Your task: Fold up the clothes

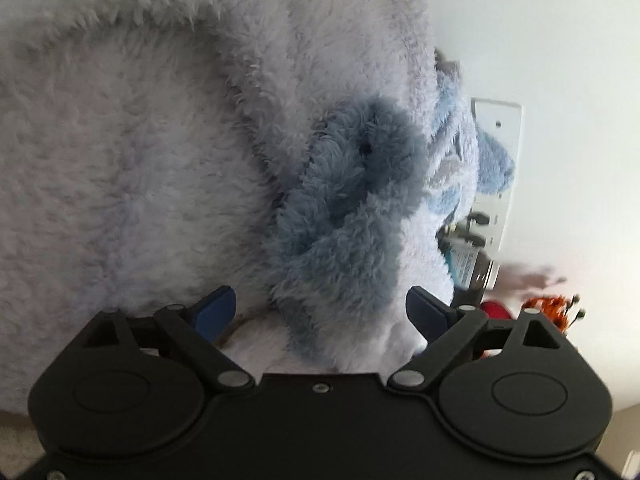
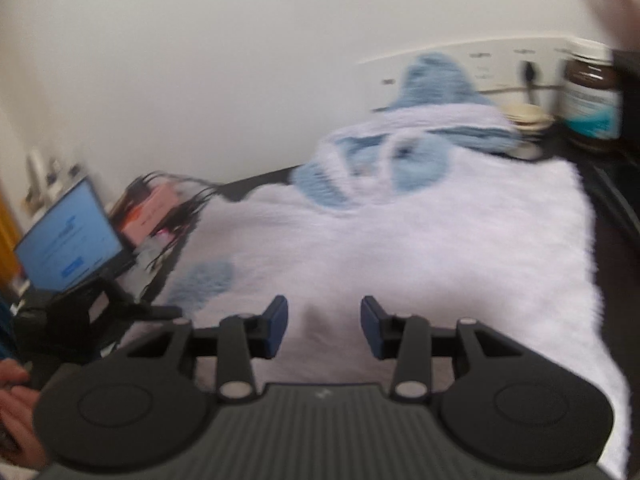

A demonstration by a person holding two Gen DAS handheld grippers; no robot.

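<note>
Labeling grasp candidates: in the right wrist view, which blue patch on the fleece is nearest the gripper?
The lone oval blue patch lower left, beside the right gripper; the others cluster at the far end.

Fleece garment (image 2: pixel 400 240) — pale lilac-white, dusty-blue patches (image 1: pixel 344 208)

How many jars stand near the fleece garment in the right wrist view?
1: a dark-lidded jar with a teal label, at the far right by the wall, beyond the white fleece garment. Others may be hidden.

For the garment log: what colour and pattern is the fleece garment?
The fleece garment is pale white-lilac with fluffy blue patches; the left wrist view shows it best.
</note>
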